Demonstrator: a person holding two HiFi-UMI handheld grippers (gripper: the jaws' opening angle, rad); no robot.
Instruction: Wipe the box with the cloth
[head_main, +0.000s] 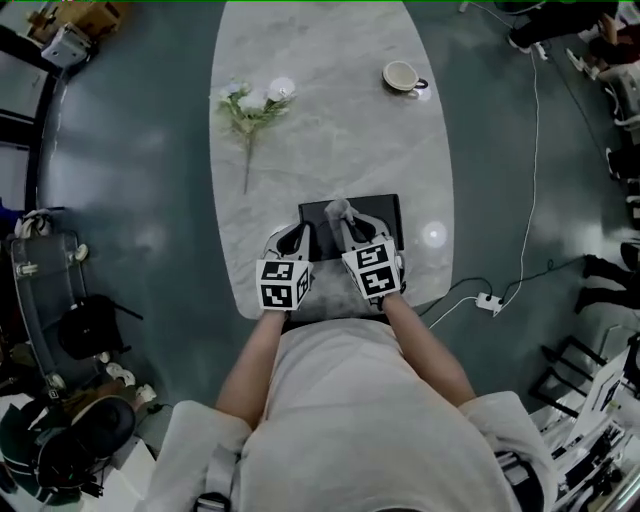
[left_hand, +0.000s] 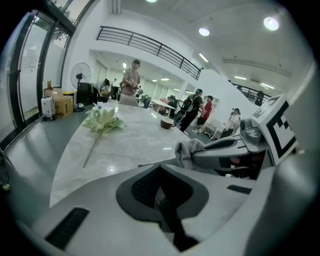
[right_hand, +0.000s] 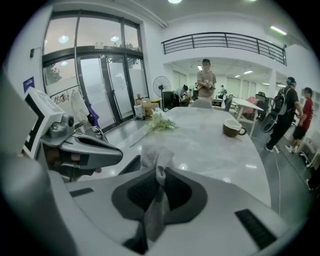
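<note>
A flat dark box (head_main: 378, 214) lies near the front edge of the marble table (head_main: 330, 140). My right gripper (head_main: 341, 216) is above it, shut on a grey cloth (head_main: 337, 209) that bunches out past the fingertips. In the right gripper view the cloth (right_hand: 156, 161) is pinched between the jaws of the right gripper (right_hand: 160, 172), and a dark corner of the box (right_hand: 129, 165) shows just behind. My left gripper (head_main: 301, 238) hovers beside it at the box's left edge, shut with nothing in it. The left gripper view shows its closed jaws (left_hand: 160, 170) and the cloth (left_hand: 187, 152) to the right.
A sprig of white flowers (head_main: 250, 105) lies at the table's far left and a cup (head_main: 402, 77) stands at the far right. On the floor to the right runs a cable with a power strip (head_main: 488, 300). People stand far off in the hall.
</note>
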